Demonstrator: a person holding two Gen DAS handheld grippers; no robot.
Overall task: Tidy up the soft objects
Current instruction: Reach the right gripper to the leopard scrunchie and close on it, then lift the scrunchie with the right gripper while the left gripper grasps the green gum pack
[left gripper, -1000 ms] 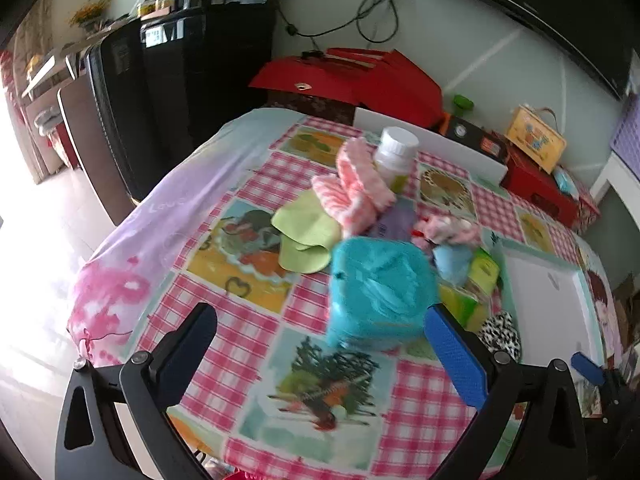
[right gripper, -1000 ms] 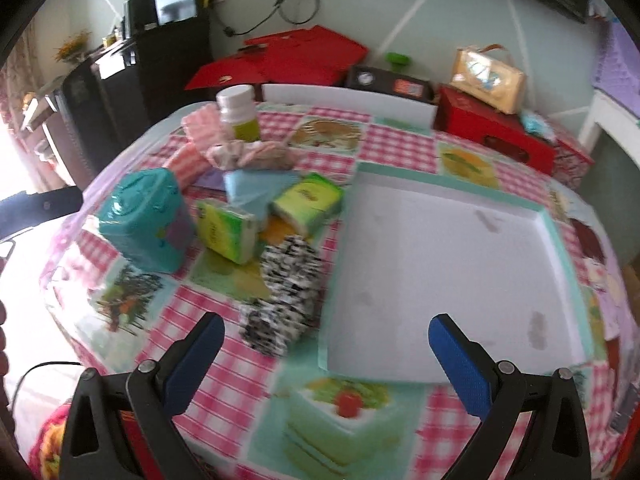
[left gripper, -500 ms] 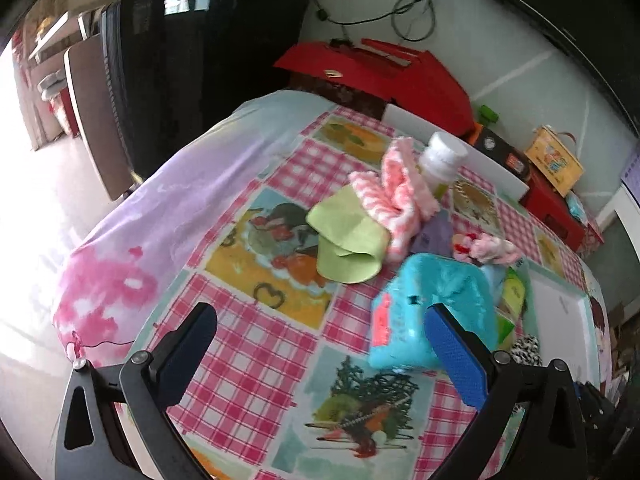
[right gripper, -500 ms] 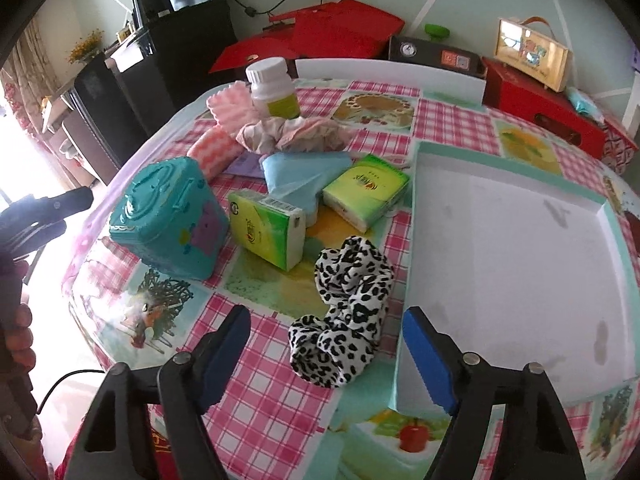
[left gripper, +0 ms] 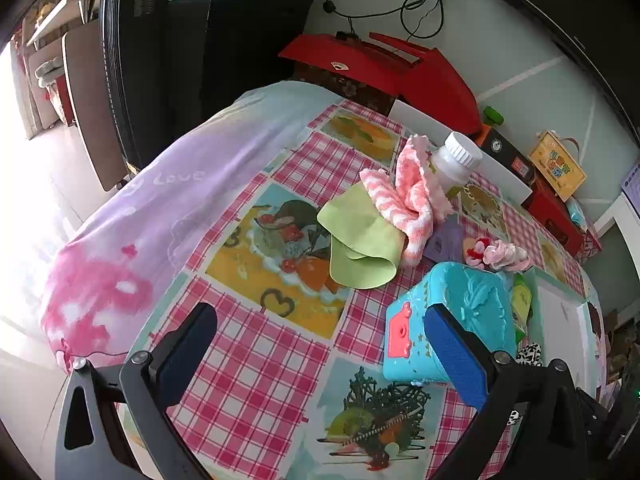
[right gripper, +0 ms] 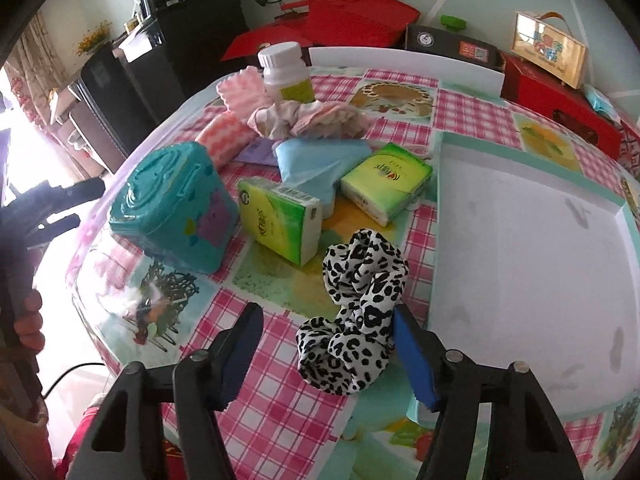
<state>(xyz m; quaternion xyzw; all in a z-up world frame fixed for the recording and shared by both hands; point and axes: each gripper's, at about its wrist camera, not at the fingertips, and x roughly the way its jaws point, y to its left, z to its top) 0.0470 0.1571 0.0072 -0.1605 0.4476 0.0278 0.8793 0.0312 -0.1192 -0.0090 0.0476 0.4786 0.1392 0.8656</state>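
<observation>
Leopard scrunchie (right gripper: 356, 312): near the tabletop's front edge, beside the white tray (right gripper: 532, 248), between your right claw's (right gripper: 328, 348) spread jaws; pinch its bunched middle, left claw (left gripper: 320, 356) spread, idle.

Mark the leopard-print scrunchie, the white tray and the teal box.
leopard-print scrunchie (right gripper: 356, 312), right wrist view, middle folds.
white tray (right gripper: 532, 248), right wrist view, bare floor.
teal box (right gripper: 172, 196), right wrist view, lid.

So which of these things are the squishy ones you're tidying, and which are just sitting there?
For the job: leopard scrunchie, pink striped cloth, green cloth, blue cloth, pink frilly scrunchie, white tray.

Just lying about: teal box, pill bottle, two tissue packs.
</observation>
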